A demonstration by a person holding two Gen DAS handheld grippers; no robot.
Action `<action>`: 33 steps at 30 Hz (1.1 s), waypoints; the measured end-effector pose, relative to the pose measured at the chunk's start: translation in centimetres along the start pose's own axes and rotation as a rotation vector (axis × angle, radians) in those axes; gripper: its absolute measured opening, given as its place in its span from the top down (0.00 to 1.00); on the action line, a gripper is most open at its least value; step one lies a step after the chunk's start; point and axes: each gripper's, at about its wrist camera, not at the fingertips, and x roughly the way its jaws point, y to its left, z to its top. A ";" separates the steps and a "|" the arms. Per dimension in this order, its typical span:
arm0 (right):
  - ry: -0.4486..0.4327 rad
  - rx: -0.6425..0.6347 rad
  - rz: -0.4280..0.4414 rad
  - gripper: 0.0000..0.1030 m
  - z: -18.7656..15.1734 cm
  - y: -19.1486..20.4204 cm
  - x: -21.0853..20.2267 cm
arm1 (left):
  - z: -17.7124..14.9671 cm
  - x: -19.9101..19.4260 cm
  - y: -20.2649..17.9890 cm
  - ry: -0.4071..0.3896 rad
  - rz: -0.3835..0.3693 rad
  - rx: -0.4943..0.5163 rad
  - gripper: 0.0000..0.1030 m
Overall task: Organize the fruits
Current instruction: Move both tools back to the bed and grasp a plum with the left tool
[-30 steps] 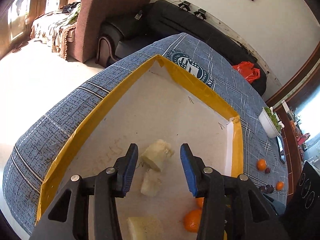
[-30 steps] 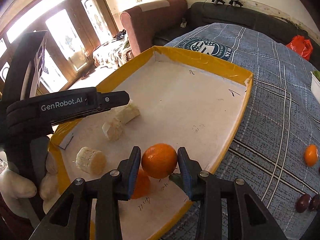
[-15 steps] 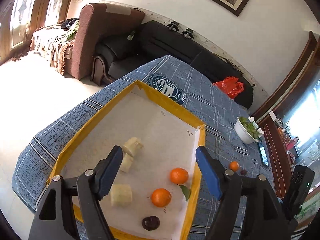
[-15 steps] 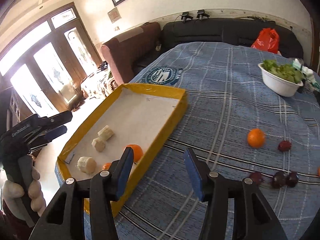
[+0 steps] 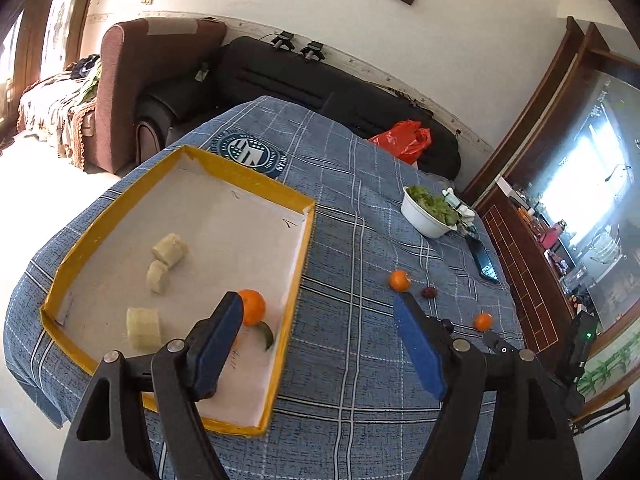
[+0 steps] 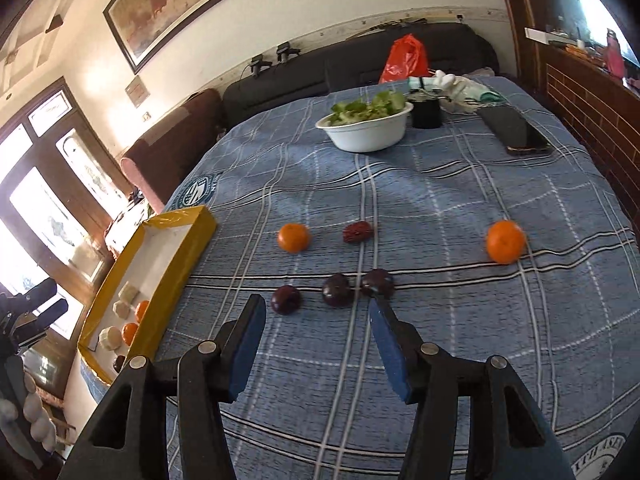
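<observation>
— So, which one next?
— Middle plum (image 6: 337,289) on the tabletop (image 6: 440,200), just ahead of the right gripper (image 6: 318,340); both grippers' jaws gape empty.
— Handling?
— Probably soft, smooth, rolls easily; pinch across its widest part, gently.

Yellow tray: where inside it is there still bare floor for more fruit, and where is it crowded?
The yellow tray has bare white floor across its far half, between the far wall and the banana pieces. The near-right corner also looks bare. The crowded part is the near-left: banana chunk, orange and a leaf, partly hidden behind the left gripper fingers.
</observation>
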 end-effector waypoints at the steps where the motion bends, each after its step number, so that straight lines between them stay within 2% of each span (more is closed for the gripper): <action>1: -0.004 0.008 -0.008 0.42 -0.1 -0.4 -0.2 | -0.2 0.2 -0.6 0.004 -0.007 0.009 0.25; 8: 0.013 0.022 -0.034 0.42 -1.0 -3.0 0.7 | -2.4 2.7 -3.5 0.063 -0.024 0.092 0.25; 13: 0.034 0.009 0.009 0.42 -0.6 -3.0 3.2 | -3.8 4.6 -5.2 0.099 -0.021 0.169 0.25; 21: 0.059 -0.043 0.071 0.42 1.7 -1.0 7.6 | -2.8 10.4 -5.7 0.165 -0.030 0.132 0.25; 24: 0.070 -0.112 0.089 0.42 1.6 -0.3 8.6 | -3.3 12.3 -6.3 0.189 -0.049 0.168 0.25; 27: 0.073 -0.228 0.067 0.42 1.1 1.0 9.0 | -3.5 13.9 -6.9 0.191 -0.086 0.201 0.25; 30: 0.088 -0.355 0.047 0.50 0.2 2.1 9.2 | -3.8 14.8 -7.8 0.183 -0.095 0.247 0.25; 33: 0.070 -0.453 0.008 0.52 -0.7 2.7 9.1 | -4.2 15.8 -8.8 0.192 -0.089 0.302 0.25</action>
